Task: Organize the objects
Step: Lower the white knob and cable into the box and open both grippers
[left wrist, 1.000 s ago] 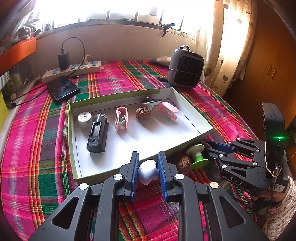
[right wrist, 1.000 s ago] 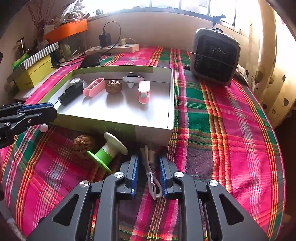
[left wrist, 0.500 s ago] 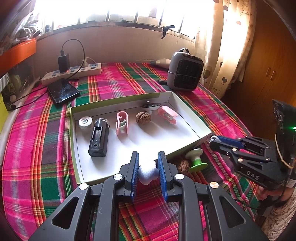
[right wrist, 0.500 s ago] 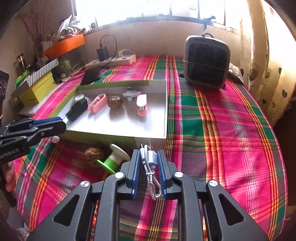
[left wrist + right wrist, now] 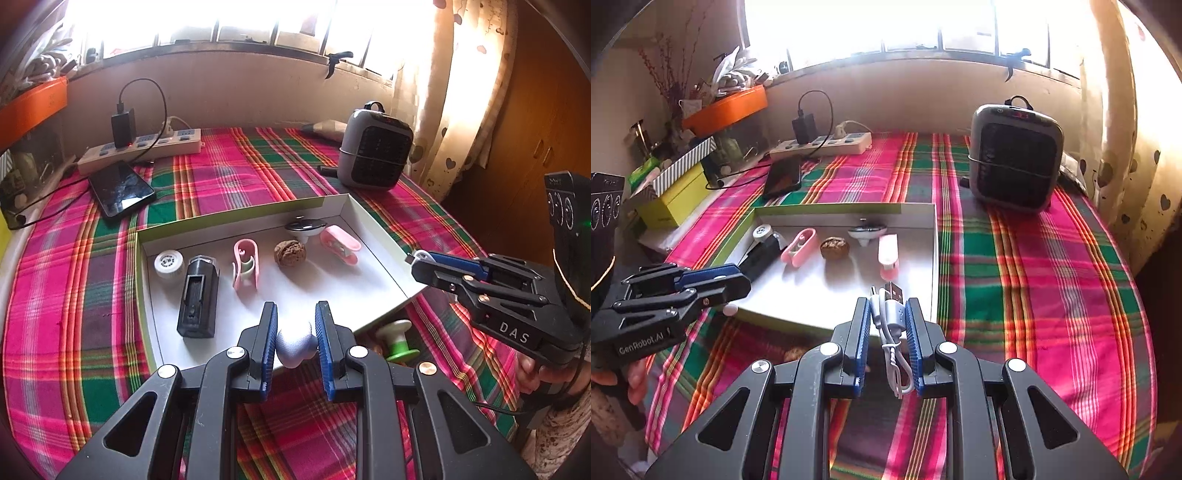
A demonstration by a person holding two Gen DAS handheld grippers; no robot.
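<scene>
Right gripper (image 5: 886, 325) tilted down, clamping cable (image 5: 892, 317)

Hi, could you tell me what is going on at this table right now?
A person is tidying small items into a shallow white box on a plaid tablecloth. The left tool is shut on a pale rounded object; the right tool is shut on a bundled white USB cable, both near the box's front edge. A walnut, pink clips and a black device lie inside. A green-based knob is outside.
</scene>
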